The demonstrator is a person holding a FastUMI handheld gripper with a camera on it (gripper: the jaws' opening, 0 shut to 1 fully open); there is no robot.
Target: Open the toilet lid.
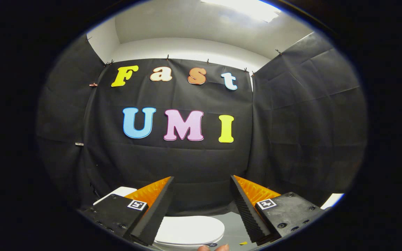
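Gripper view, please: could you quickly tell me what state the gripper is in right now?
Gripper: open, fingers spread wide, holding nothing; the closed white toilet lid lies below, between them.

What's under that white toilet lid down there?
The white oval toilet lid lies closed, so the seat and bowl beneath are covered. It sits below the open claw, whose fingers stand apart without touching it. Grey floor shows beside it.

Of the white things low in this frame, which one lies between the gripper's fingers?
The toilet lid, closed and rounded, lies between and below the open gripper fingers. The other white pieces sit outside the fingers, one beyond each.
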